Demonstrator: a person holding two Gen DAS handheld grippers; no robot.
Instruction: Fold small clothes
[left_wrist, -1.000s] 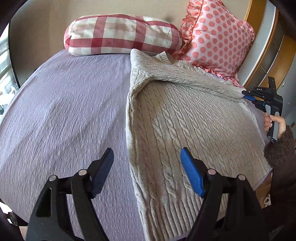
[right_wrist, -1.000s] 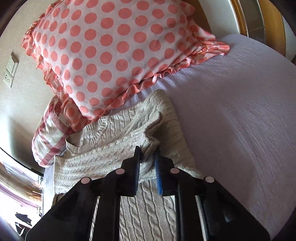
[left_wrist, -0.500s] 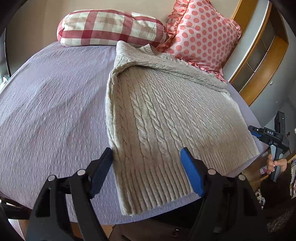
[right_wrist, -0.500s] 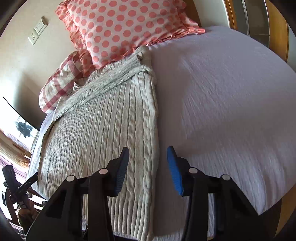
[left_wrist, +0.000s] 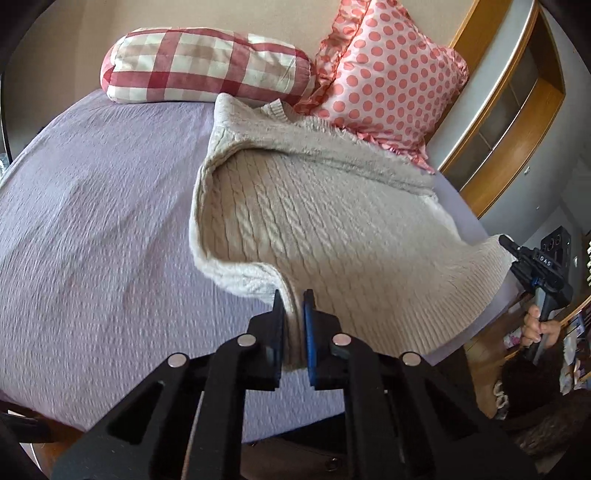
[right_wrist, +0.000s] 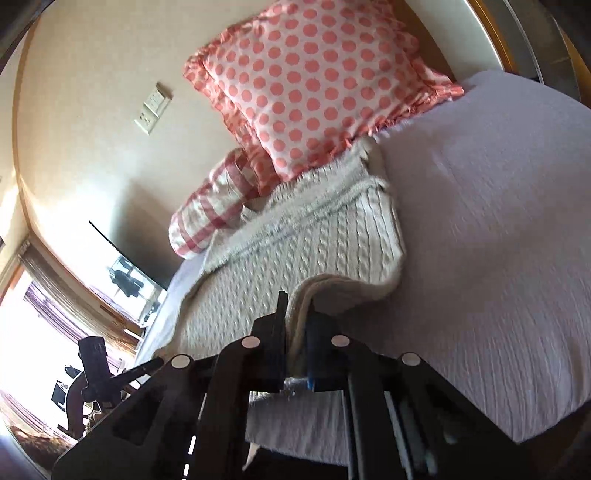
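Your right gripper (left_wrist: 517, 258), marked "DAS", and your left gripper (left_wrist: 293, 310) each pinch a bottom corner of the cream cable-knit sweater (left_wrist: 325, 221) on the purple bedspread (left_wrist: 92, 221), near the polka-dot pillow (left_wrist: 388, 77).

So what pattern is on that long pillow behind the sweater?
Red-and-white checks on the long pillow, clearest in the left wrist view.

one sweater (left_wrist: 332, 229), two pillows (left_wrist: 207, 66), two grippers (left_wrist: 293, 317)
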